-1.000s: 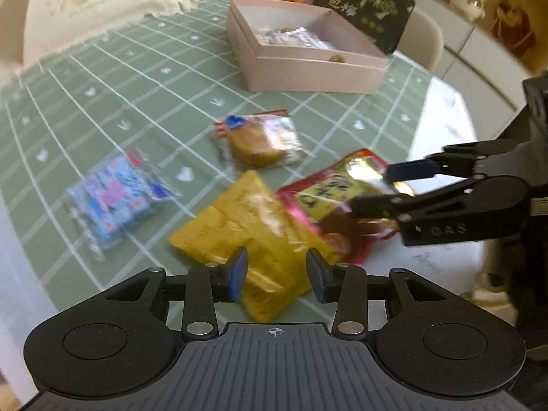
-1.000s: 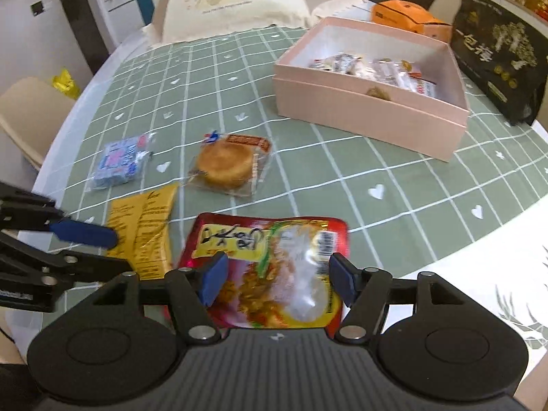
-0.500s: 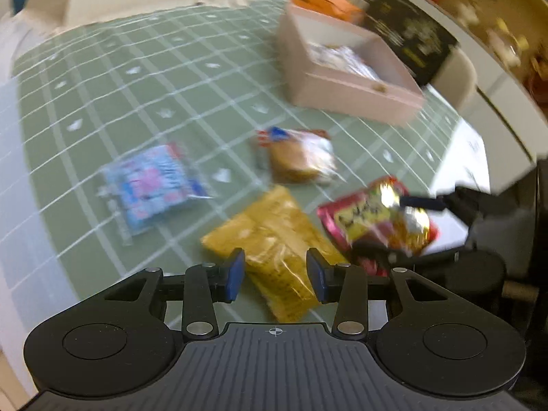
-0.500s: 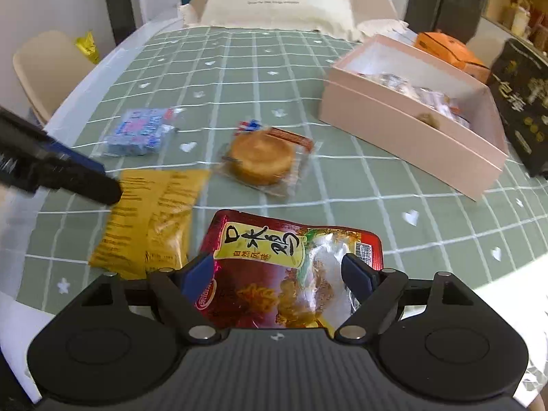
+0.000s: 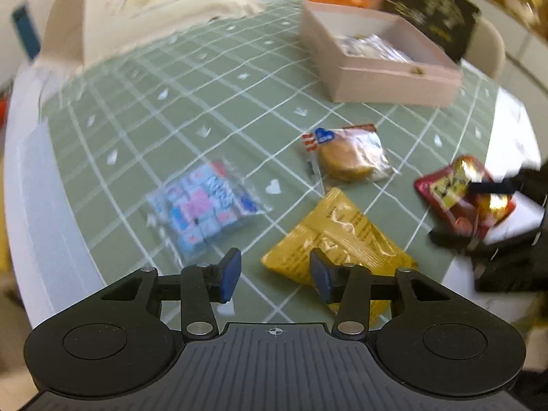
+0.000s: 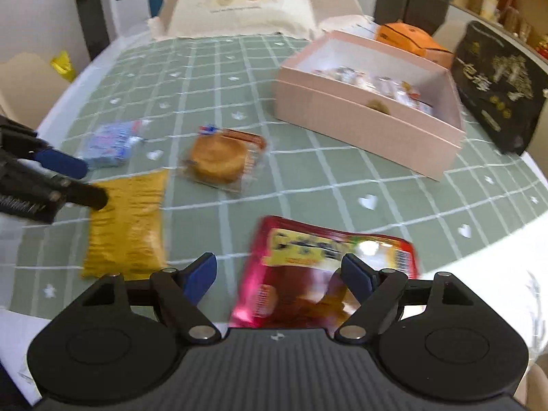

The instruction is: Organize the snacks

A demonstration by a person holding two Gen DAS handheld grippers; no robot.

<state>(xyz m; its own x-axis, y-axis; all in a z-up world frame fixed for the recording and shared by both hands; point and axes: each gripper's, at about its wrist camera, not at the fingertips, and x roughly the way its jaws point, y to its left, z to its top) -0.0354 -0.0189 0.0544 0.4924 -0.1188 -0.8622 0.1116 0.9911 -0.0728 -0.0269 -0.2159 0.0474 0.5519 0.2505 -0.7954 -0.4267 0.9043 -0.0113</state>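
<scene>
Several snack packs lie on the green checked tablecloth: a yellow packet (image 5: 339,239) (image 6: 126,219), a red packet (image 6: 322,267) (image 5: 462,195), a round cake in clear wrap (image 5: 349,157) (image 6: 219,161) and a blue-pink candy pack (image 5: 202,205) (image 6: 113,140). My left gripper (image 5: 274,275) is open and empty, above the yellow packet's near-left corner. My right gripper (image 6: 279,275) is open wide, low over the near part of the red packet, which lies between its fingers. An open pink box (image 6: 363,123) (image 5: 390,82) holds several wrapped snacks.
A black gift bag (image 6: 500,85) and an orange box (image 6: 407,39) stand behind the pink box. A cream food cover (image 6: 239,0) sits at the table's far end. The table's white edge (image 5: 37,185) runs close on the left. Chairs stand around.
My left gripper has swung left and opened a little, so the candy pack is now nearer its centre. My right gripper has opened wider over the red packet, which has shifted right in its view.
</scene>
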